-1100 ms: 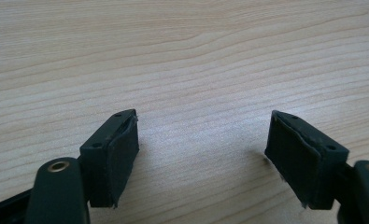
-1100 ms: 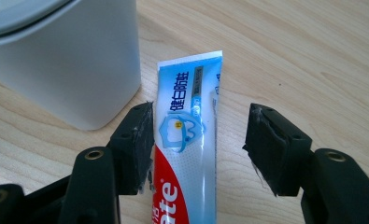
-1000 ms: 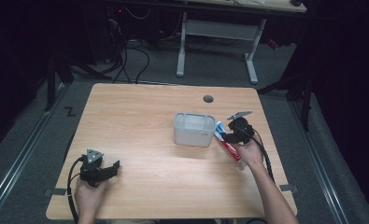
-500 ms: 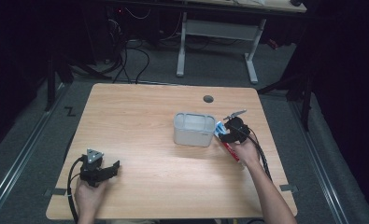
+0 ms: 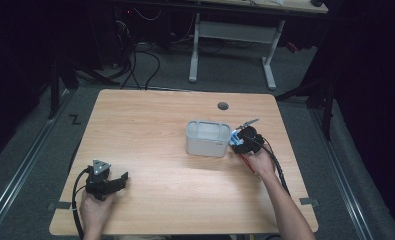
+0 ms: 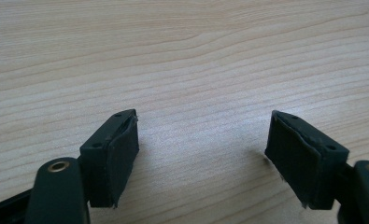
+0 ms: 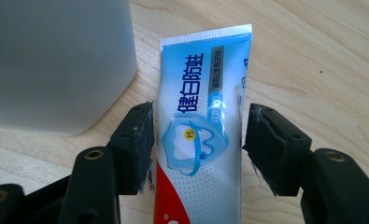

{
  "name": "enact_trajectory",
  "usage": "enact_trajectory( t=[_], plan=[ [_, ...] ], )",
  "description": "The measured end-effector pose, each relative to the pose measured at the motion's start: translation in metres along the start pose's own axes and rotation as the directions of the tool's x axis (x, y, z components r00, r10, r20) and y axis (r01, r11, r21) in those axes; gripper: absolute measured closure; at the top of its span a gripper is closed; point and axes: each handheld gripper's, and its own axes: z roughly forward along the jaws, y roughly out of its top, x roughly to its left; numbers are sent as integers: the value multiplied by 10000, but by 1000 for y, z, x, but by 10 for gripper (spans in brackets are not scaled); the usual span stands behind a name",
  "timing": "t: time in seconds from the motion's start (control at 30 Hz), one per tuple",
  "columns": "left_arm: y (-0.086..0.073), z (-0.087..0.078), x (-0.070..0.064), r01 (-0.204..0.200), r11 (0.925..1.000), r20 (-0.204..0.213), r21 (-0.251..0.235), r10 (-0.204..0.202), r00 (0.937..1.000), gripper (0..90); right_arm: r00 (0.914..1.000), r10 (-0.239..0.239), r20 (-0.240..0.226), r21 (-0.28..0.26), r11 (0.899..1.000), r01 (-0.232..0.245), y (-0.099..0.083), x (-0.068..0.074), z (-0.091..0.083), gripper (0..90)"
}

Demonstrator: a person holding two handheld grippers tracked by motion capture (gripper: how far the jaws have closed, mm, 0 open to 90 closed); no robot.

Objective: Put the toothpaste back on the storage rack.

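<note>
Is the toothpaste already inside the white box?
No, the toothpaste tube lies on the table beside the white box, between the open jaws of the right gripper.

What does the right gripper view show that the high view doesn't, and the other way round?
Right gripper view: the toothpaste tube print, a tooth emblem and blue lettering, and both jaws flanking the tube with slim gaps, not yet clamped. High view: the left gripper resting open near the table front edge, far from the work. Both: tube lying beside the white container, right gripper at it.
</note>
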Motion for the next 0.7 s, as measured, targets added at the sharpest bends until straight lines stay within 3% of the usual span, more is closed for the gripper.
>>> enact_trajectory(
  t=[0.7],
  plan=[
    [0,0,0,2,10000,3,-3,-2,10000,259,9973,545,-485,441,9977,-524,-1,-7,16,419]
  ],
)
